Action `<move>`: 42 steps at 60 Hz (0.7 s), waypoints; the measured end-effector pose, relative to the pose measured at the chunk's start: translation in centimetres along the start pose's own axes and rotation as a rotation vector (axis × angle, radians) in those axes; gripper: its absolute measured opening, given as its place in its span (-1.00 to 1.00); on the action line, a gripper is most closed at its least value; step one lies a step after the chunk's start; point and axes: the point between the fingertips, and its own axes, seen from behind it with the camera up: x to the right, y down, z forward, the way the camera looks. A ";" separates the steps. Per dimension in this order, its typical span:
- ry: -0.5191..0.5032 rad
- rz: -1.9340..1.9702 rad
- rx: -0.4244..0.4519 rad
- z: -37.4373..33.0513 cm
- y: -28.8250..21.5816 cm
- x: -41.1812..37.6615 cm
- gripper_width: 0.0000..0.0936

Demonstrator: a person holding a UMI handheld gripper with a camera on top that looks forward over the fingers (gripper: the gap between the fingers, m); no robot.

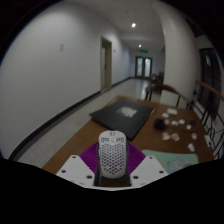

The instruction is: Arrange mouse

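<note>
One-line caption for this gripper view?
Gripper shut on a white perforated mouse, held above a table in a corridor.

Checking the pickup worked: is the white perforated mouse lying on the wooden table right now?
No: the white perforated mouse sits clamped between the claw's two purple pads, raised above the wooden table.

Wooden table (92, 128) bearing dark mat (127, 115)

The mouse (112, 156) hides most of the purple pads (92, 158); its lower end is cut off. Small white items (178, 128) on the table (160, 140) are unidentifiable.
</note>
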 end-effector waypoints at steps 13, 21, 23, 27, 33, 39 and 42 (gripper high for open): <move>0.252 0.145 0.158 -10.4 -3.6 14.7 -0.26; 0.245 0.194 0.004 -9.2 4.8 16.9 -0.26; 0.239 0.195 -0.028 -8.5 6.2 16.8 -0.26; 0.262 0.182 -0.079 -7.5 8.6 17.3 -0.26; 0.271 0.207 -0.093 -6.5 10.5 17.4 -0.25; 0.273 0.171 -0.123 -6.5 10.8 17.6 0.02; 0.259 0.153 -0.139 -6.6 11.0 17.5 0.17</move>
